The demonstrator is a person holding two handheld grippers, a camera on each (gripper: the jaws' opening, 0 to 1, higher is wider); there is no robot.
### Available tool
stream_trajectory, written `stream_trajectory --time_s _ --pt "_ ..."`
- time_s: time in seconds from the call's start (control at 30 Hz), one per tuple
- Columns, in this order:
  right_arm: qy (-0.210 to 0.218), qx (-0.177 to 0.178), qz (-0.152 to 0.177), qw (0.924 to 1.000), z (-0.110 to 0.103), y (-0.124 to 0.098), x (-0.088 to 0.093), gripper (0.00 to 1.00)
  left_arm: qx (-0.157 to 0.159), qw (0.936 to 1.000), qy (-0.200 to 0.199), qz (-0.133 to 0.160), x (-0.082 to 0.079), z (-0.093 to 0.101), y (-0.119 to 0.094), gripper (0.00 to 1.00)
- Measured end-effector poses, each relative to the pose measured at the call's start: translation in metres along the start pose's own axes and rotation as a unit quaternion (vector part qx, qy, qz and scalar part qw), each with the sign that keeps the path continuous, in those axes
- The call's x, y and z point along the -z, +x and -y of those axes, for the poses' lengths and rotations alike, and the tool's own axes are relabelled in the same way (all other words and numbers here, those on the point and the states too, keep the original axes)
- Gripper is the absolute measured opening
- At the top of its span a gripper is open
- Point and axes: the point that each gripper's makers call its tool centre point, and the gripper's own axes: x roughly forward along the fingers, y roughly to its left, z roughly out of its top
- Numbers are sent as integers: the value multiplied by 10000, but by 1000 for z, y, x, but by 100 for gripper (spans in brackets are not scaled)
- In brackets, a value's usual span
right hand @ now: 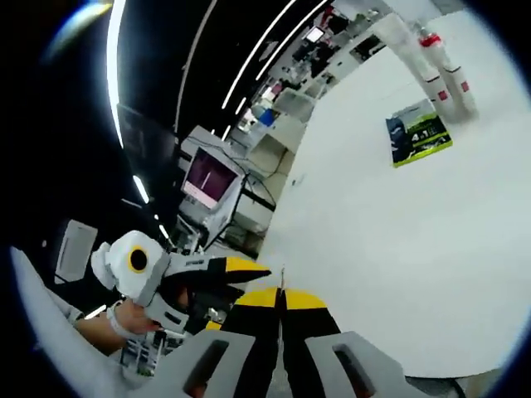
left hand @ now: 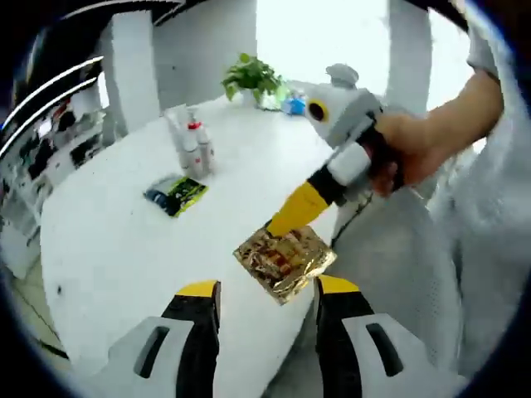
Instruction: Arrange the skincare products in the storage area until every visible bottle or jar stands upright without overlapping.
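Left gripper view | left gripper [left hand: 268, 297] jaws wide | right gripper [left hand: 282, 222] pinching gold packet [left hand: 284, 262]

A white oval bench [left hand: 108, 249] is lit by a bright window [left hand: 319, 33]; a leafy green potted plant [left hand: 251, 79] is seen at its far end.

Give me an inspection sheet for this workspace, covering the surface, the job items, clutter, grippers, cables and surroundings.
Surface: white table, rounded edge.
Job's things: white bottles upright, grouped at the far side; some have red caps.
Clutter: dark and yellow-green packet lying flat near the bottles; gold foil packet at the near edge.
Grippers: left gripper open, jaws apart before the gold packet; right gripper shut, tip at that packet, held in a hand.
Cables: one hangs below the right gripper.
Surroundings: potted plant at the far end; shelving, a monitor.
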Motion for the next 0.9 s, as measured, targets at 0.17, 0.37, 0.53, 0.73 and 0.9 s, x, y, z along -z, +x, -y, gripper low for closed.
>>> stream_trajectory --time_s 0.17,0.37,0.53,0.73,0.9 --pt "199 -332 626 9973 -14 -4 -24 0 376 9735 -2082 875 -13 6 1 48" --pt "537 -639 855 9928 -26 0 -30 0 1185 9129 -3645 1406 -25 32 5 34" --pt "825 -886 1043 9871 -34 0 -31 0 1414 8904 -3997 1655 -29 35 3 16" --pt "975 -911 1107 9849 -33 -1 -30 0 1589 8686 -4292 1901 -35 30 -7 0" --pt "942 -916 1047 9858 -34 -2 -26 0 1482 8674 -4315 1989 -38 17 -14 0"
